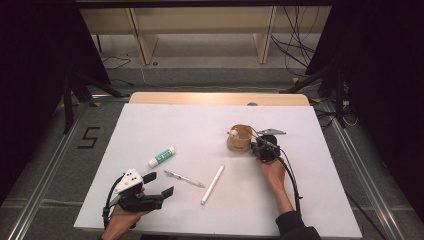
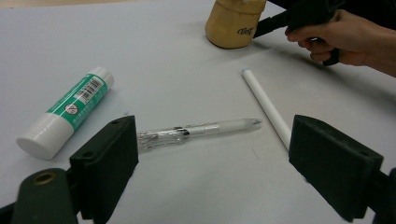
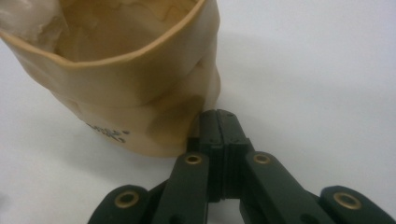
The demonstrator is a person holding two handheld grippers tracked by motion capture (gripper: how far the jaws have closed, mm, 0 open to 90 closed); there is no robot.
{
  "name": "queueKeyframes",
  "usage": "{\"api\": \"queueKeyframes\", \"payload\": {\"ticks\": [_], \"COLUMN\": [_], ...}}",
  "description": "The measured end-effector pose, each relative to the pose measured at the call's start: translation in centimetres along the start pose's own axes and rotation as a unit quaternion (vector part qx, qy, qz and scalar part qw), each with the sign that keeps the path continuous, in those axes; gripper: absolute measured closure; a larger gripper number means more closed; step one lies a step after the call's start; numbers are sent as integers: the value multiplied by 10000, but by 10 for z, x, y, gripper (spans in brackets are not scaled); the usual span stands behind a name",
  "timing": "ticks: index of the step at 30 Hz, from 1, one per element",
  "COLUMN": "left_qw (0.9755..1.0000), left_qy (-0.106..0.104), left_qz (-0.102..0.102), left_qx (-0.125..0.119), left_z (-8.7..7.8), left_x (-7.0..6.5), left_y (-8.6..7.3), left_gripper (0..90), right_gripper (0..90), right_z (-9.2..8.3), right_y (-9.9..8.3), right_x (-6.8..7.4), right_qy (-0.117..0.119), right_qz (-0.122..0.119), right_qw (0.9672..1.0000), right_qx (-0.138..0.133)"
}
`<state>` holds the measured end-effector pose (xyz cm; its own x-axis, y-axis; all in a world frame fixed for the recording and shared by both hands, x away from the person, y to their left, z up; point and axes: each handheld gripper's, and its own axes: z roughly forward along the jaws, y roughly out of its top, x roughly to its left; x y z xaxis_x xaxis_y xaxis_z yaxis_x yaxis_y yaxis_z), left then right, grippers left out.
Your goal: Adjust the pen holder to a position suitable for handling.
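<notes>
Overhead, a person is sitting at a white table (image 1: 150, 115) with a two-jaw gripper in each hand. The left gripper (image 1: 159, 184) is resting near the table's front left corner, its jaws spread wide with nothing between them, pointing toward the middle of the table. The right gripper (image 1: 253, 144) is reaching across to a small tan paper cup (image 1: 239, 138) standing upright on the right half of the table, and its tip is meeting the cup's side. Between the two hands are lying a glue stick (image 1: 161, 157), a clear pen (image 1: 184, 178) and a white stick (image 1: 212, 184), all flat and apart from one another.

Next, the left gripper view is looking along its own open jaws. The clear pen (image 2: 198, 130) is lying crosswise just beyond them, untouched, with the glue stick (image 2: 65, 112) to one side and the white stick (image 2: 267, 105) to the other. Farther off, the cup (image 2: 232, 23) is standing with the other hand's gripper (image 2: 261, 27) against it.

Finally, the right gripper view is showing its jaws pressed fully together, holding nothing. Their joined tip (image 3: 218, 122) is sitting against the lower wall of the crumpled cup (image 3: 140, 102), probably to nudge or steady it rather than lift it, since no part of the wall is caught between the pads.
</notes>
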<state>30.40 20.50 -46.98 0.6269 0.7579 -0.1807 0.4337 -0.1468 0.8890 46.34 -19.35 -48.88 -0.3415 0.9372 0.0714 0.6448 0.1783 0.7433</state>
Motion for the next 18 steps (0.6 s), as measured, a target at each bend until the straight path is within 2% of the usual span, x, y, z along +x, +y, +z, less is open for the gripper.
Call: {"api": "queueKeyframes", "payload": {"ticks": [16,18], "left_qw": [10000,10000], "left_qy": [8,6], "left_qz": [-14,-19], "left_qx": [-23,-29], "left_z": [-1,-1], "left_x": [0,1], "left_y": [0,0], "left_gripper": [153,153], "right_gripper": [900,900], "right_z": [21,22], "right_y": [16,17], "right_x": [48,50], "right_qy": [234,237], "right_qz": [-359,-384], "right_qw": [9990,9989], "right_qx": [99,104]}}
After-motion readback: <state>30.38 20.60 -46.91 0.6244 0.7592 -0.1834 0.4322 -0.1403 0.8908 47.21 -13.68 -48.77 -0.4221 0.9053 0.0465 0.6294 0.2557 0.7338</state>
